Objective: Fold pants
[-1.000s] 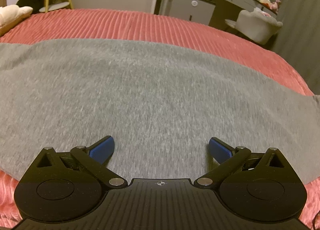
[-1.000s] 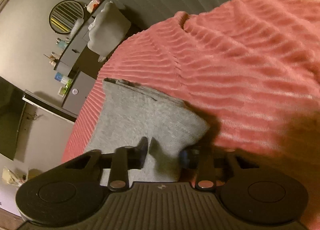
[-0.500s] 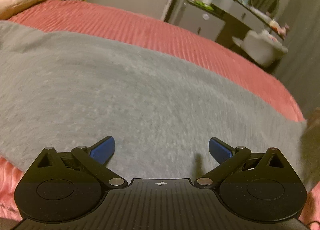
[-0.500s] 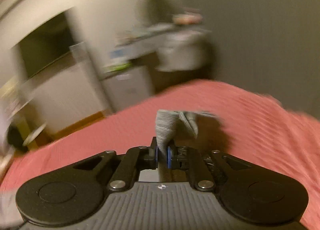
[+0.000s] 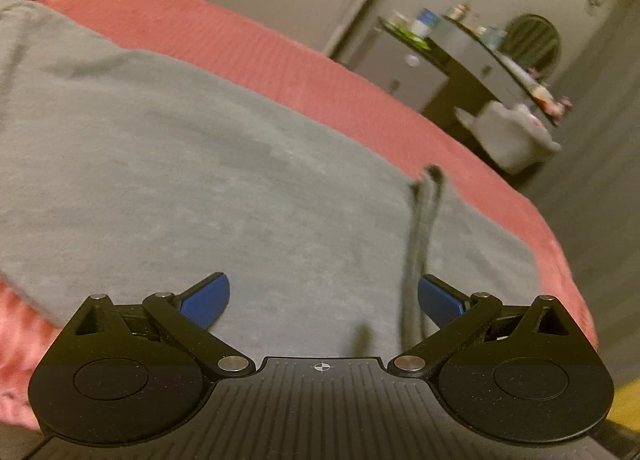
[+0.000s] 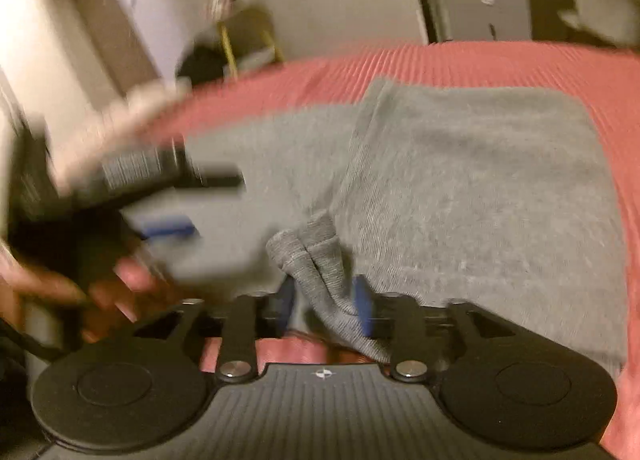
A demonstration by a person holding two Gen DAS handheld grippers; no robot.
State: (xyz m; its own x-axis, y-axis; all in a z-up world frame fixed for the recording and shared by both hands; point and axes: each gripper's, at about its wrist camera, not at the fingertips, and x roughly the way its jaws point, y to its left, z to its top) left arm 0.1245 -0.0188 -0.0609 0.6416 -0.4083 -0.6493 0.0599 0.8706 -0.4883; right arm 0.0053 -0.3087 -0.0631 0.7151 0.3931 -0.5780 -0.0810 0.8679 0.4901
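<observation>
While left tongs [image 5: 323,294] gape wide over gray pants [image 5: 200,163], right tongs [image 6: 325,310] loosely bracket a hem.

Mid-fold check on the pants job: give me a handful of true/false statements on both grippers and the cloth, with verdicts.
1. The left gripper is spread wide with nothing between its blue pads. True.
2. The right gripper has a bunched end of the grey knit pants between its fingers. True.
3. The pants lie on a bare wooden floor. False: they lie on a ribbed pink-red bedspread.
4. In the right wrist view, the pants lie as one flat layer. False: one part is folded over another.
5. The left gripper grips a pant leg. False: it hangs open above the cloth.
</observation>
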